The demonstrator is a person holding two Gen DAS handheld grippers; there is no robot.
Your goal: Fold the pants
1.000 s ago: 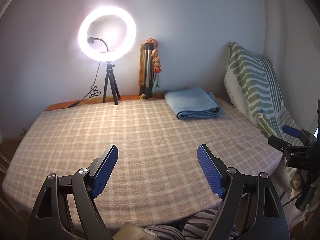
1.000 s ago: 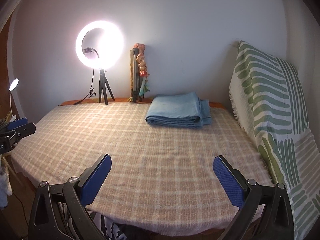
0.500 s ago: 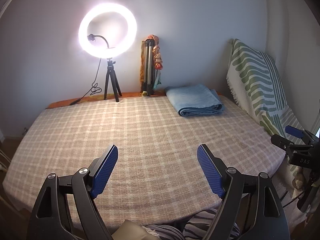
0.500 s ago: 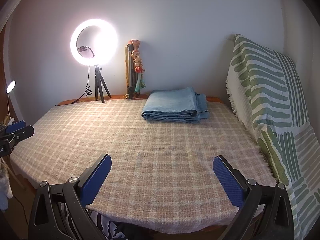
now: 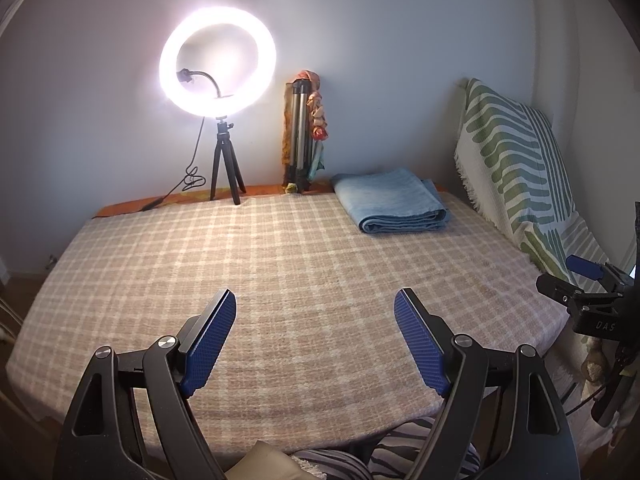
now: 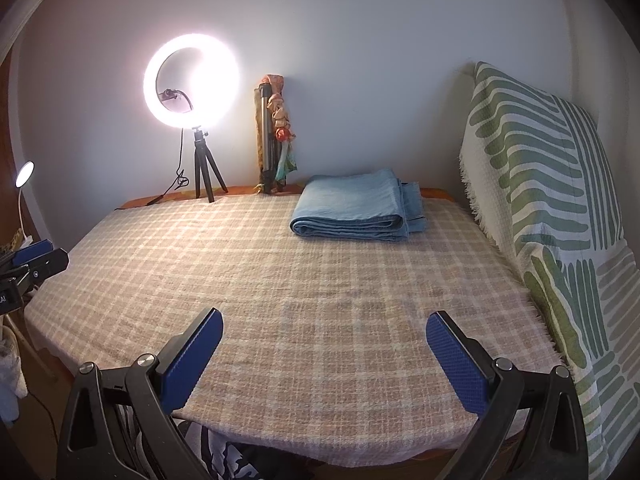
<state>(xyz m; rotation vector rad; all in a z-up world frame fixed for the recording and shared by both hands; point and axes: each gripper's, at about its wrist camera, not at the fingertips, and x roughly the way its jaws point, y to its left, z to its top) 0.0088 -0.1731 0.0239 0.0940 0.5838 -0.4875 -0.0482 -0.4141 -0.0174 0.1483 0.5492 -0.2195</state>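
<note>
Blue pants (image 5: pixel 394 200) (image 6: pixel 356 204) folded into a flat stack, lying at far side of surface (image 5: pixel 280 272) (image 6: pixel 320 280), near wall, well apart from both grippers. Checked beige cloth over surface. Left gripper (image 5: pixel 315 336) low over near edge, jaws wide open, nothing between blue pads (image 5: pixel 208 340). Right gripper (image 6: pixel 324 354) likewise over near edge, jaws wide open, holding nothing; also seen at right edge of left view (image 5: pixel 588 296). Ring light (image 5: pixel 218 66) (image 6: pixel 191 80) lit, on small tripod (image 5: pixel 224 168) (image 6: pixel 204 172) at far left corner. Folded tripod (image 5: pixel 302 136) (image 6: pixel 272 140) leaning at wall, just left of pants. Green-striped throw (image 5: pixel 516 160) (image 6: pixel 552 184) upright along right side. Small lamp (image 6: pixel 25 170) at left edge of right view.
</note>
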